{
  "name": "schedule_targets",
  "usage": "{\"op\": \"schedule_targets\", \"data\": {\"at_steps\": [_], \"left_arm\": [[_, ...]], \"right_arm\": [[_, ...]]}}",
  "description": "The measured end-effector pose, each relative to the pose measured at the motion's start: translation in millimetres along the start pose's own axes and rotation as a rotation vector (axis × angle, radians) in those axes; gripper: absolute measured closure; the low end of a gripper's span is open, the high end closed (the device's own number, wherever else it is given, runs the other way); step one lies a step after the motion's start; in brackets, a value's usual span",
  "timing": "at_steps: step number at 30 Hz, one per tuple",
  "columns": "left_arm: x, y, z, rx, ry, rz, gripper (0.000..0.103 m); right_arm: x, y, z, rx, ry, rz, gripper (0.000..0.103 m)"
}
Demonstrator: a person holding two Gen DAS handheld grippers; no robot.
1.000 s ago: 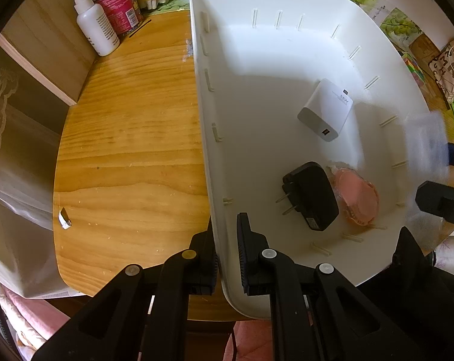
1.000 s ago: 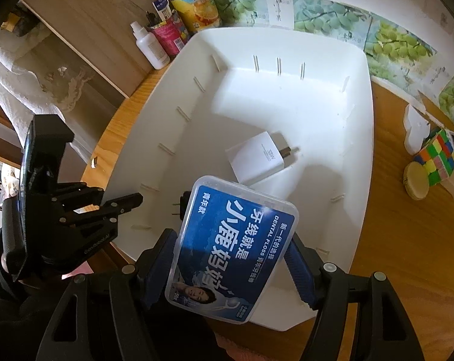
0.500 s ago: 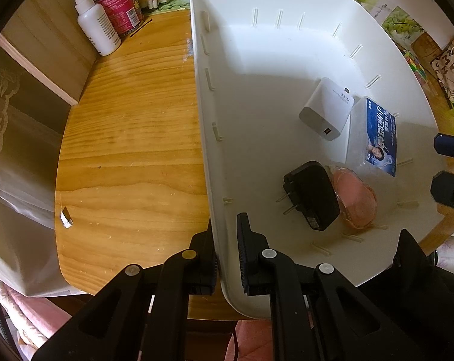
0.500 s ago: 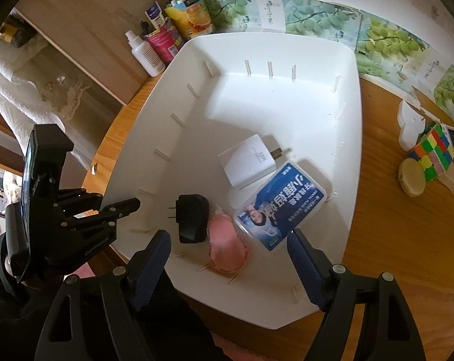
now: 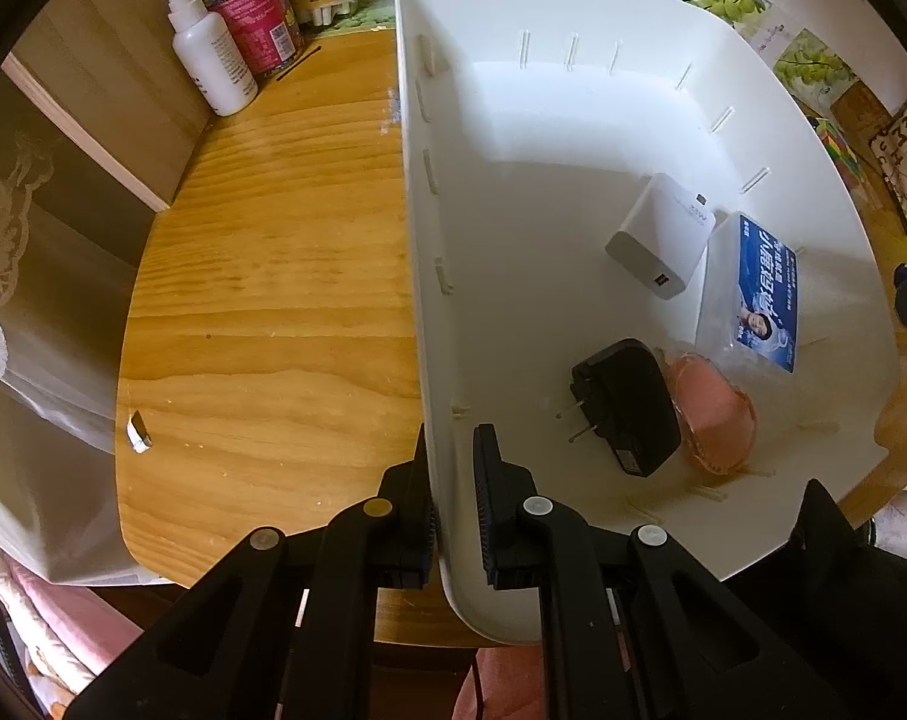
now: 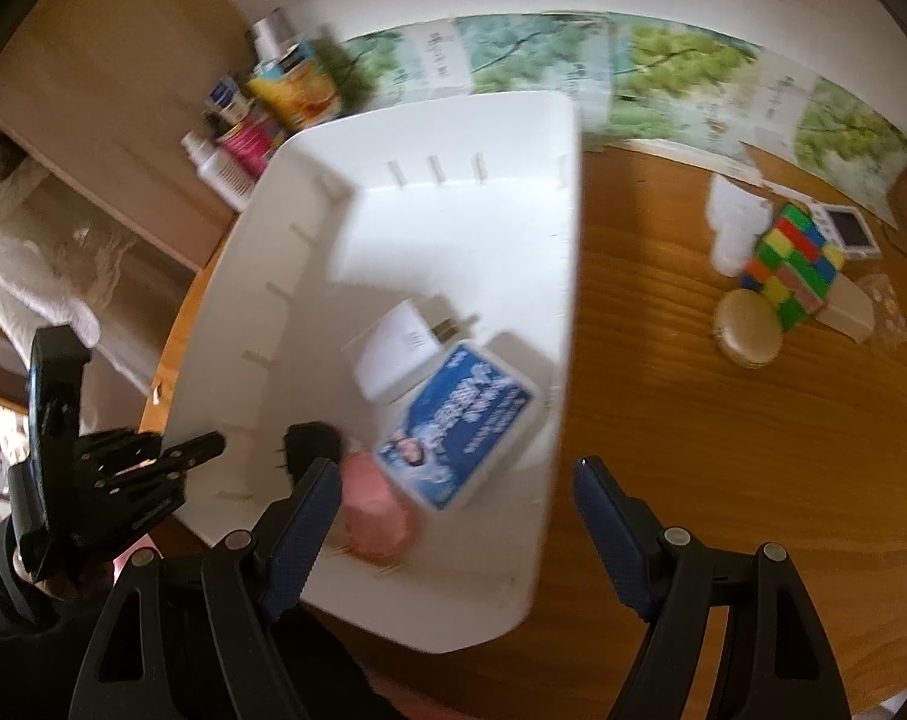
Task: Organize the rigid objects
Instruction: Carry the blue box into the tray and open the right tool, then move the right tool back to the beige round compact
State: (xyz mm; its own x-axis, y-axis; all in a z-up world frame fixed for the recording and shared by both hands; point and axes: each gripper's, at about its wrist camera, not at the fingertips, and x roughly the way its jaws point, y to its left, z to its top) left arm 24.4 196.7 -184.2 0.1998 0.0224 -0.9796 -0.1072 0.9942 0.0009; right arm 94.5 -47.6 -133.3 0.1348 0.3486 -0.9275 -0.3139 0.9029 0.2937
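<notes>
**Bin Held at Near Wall; Four Items Inside**

The left gripper (image 5: 453,498) is clamped on the near wall of the white bin (image 5: 513,120), which sits on the wooden tabletop (image 5: 273,276). The right gripper (image 6: 453,516) stands wide open and empty above the bin's near right corner. In the bin's near right part lie the dental floss box (image 5: 753,294), white charger (image 5: 660,237), black plug adapter (image 5: 630,408) and pink case (image 5: 714,414).
</notes>
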Motion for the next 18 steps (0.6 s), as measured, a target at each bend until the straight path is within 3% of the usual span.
{"op": "schedule_targets", "data": {"at_steps": [12,18], "left_arm": [[-2,-5,0,-0.006,0.004,0.020,0.091],[-8,-7,-1,-0.013,-0.024,0.042,0.091]], "right_arm": [[-12,-63,0,0.051,-0.112,-0.129,0.023],[-11,-91,1,0.041,-0.211,-0.193,0.023]]}}
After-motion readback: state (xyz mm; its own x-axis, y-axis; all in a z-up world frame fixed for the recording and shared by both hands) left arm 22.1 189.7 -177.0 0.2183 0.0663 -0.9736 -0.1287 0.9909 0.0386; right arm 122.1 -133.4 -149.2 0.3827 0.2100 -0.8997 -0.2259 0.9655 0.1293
